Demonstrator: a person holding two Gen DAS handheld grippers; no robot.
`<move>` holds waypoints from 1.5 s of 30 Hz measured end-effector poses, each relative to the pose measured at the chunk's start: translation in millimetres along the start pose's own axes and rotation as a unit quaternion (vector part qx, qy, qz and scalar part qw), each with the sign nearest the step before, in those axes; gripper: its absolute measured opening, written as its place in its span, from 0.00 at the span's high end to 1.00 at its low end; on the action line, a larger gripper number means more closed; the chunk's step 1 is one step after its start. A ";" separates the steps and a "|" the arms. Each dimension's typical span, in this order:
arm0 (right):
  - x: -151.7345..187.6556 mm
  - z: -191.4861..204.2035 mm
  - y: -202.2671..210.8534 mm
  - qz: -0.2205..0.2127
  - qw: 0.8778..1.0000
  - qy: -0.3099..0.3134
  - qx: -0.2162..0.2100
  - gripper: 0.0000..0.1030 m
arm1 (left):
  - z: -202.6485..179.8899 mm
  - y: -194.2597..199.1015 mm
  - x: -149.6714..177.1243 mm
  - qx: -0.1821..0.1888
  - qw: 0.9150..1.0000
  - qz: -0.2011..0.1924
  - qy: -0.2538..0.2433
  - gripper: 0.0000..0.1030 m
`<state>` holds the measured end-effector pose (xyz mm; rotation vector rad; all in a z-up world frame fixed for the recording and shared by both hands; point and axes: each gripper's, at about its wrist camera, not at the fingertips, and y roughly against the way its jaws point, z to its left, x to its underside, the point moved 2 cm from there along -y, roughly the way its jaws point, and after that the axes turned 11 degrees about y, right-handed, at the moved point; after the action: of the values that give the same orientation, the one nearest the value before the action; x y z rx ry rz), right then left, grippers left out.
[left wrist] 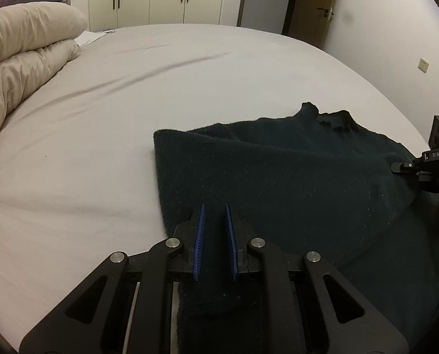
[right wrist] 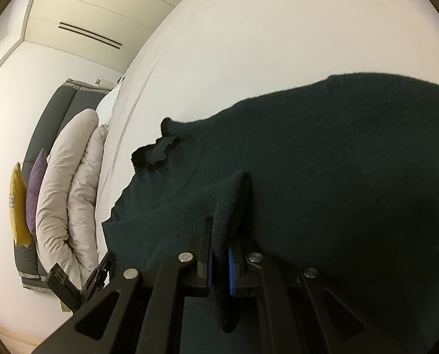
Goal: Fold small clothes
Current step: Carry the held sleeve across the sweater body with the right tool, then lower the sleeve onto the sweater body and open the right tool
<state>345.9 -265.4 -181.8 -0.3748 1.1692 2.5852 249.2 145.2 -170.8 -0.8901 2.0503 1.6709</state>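
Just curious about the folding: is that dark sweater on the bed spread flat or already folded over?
Partly folded. The dark sweater shows one straight doubled edge at its left, yet its collar end remains spread across the bed.

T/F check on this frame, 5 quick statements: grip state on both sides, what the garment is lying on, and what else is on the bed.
1. The left gripper is shut on the dark sweater. True.
2. The right gripper is open and holds nothing. False: it is shut on a fold of the sweater's fabric.
3. The sweater lies on a wooden table. False: it lies on the pale bed sheet.
4. A folded cream duvet sits on the bed, apart from the sweater. True.
5. The sweater is bright red. False: it is very dark, close to black-green.
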 end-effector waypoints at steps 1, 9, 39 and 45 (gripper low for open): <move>0.0 -0.7 0.4 0.000 1.000 -0.001 0.000 0.93 | -0.3 -0.1 0.0 -0.002 1.000 0.001 -0.001 0.86; 1.5 -5.7 -0.2 -0.003 1.000 -0.002 0.000 0.95 | 0.9 -7.2 3.1 -0.010 1.000 0.013 -0.005 0.86; 10.3 4.4 6.4 0.007 0.999 0.000 0.038 0.95 | 12.3 8.4 -8.6 0.017 0.999 -0.023 0.039 0.86; 16.6 2.3 15.3 0.012 0.999 -0.013 0.042 0.94 | 9.5 6.0 -7.5 0.015 0.999 -0.019 0.028 0.86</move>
<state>324.9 -271.0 -175.6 -0.3085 1.2765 2.5438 249.6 156.9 -164.0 -0.9708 2.0764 1.6085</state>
